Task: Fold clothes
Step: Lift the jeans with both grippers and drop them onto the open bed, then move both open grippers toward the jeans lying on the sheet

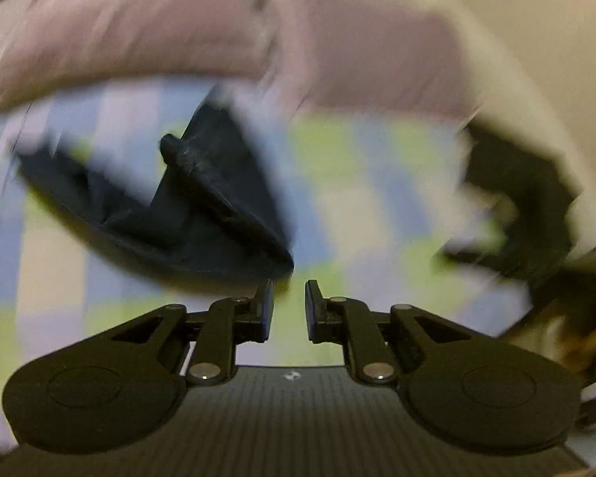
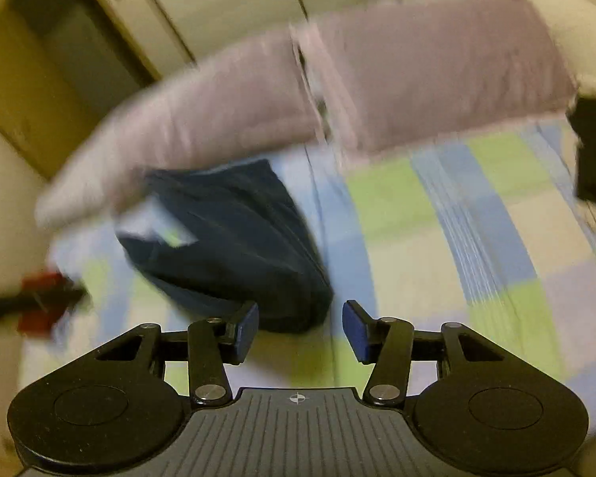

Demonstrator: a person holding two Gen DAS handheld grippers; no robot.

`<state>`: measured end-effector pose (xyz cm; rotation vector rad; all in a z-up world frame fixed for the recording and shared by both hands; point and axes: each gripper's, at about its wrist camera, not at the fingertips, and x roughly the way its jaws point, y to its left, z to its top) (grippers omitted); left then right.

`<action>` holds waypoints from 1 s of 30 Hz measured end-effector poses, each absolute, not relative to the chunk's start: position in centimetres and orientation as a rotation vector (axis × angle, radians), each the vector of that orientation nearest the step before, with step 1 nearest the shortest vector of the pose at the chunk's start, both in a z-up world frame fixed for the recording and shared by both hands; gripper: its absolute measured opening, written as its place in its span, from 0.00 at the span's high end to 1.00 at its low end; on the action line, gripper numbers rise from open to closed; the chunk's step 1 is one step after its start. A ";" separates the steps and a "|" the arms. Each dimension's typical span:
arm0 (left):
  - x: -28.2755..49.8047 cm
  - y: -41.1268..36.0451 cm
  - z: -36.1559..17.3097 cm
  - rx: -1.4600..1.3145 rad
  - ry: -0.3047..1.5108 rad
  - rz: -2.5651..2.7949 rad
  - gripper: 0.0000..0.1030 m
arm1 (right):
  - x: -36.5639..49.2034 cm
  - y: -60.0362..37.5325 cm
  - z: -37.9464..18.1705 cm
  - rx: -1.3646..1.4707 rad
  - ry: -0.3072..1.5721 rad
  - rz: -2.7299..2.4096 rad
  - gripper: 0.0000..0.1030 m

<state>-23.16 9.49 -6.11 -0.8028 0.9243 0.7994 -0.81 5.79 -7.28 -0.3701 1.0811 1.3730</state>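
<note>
We start at the fingers. Our left gripper [image 1: 289, 310] holds its 2 fingers a narrow gap apart with nothing between them, and our right gripper [image 2: 300, 330] has its 2 blue-padded fingers spread wider, also empty. Both hang above the bed [image 2: 437, 246], whose checked sheet of blue, green and pale squares fills the ground under them.

Just beyond the fingertips lies the dark navy garment [image 2: 234, 242]. In the right wrist view it is a compact, rounded bundle on the sheet, its near end just ahead of the left-side finger. In the left wrist view the same garment [image 1: 171, 206] looks more irregular, with a raised ridge and a point of cloth standing up (motion blur smears both views, so we cannot tell clean folds from rumples).

Further out, 2 lilac pillows [image 2: 337, 91] run along the head of the bed, touching the garment's far edge. A dark blurred object [image 1: 516, 198] sits to the right on the sheet; we cannot tell what it is.

As for progress, we judge the garment gathered into a small mass rather than spread flat. That would fit either a heap awaiting folding or a bundle folded and just released. No second garment is identifiable.
</note>
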 end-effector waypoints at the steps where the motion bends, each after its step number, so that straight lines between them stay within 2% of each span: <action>1: -23.8 9.1 -6.6 -0.815 0.952 0.834 0.89 | -1.6 5.3 -8.2 -0.438 1.110 1.353 0.51; 2: -24.5 9.2 -6.7 -0.820 0.963 0.872 0.89 | -2.4 5.2 -8.6 -0.500 1.109 1.361 0.51; 5: -25.7 8.9 -5.9 -0.796 0.974 0.999 0.81 | -6.2 3.9 -8.0 -0.678 1.051 1.411 0.51; 7: -27.0 7.1 -4.9 -0.759 0.973 1.100 0.70 | -7.8 2.8 -8.4 -0.742 1.016 1.444 0.51; 8: -27.8 6.1 -5.0 -0.758 0.967 1.144 0.68 | -8.4 1.9 -8.5 -0.768 1.004 1.465 0.51; 16: -31.5 -1.7 -7.7 -0.831 0.961 1.301 0.64 | -11.1 -2.2 -11.3 -0.921 0.920 1.559 0.51; 30: -30.8 -9.0 -6.8 -0.783 0.928 1.395 0.57 | -11.4 -9.5 -9.8 -0.942 0.823 1.616 0.51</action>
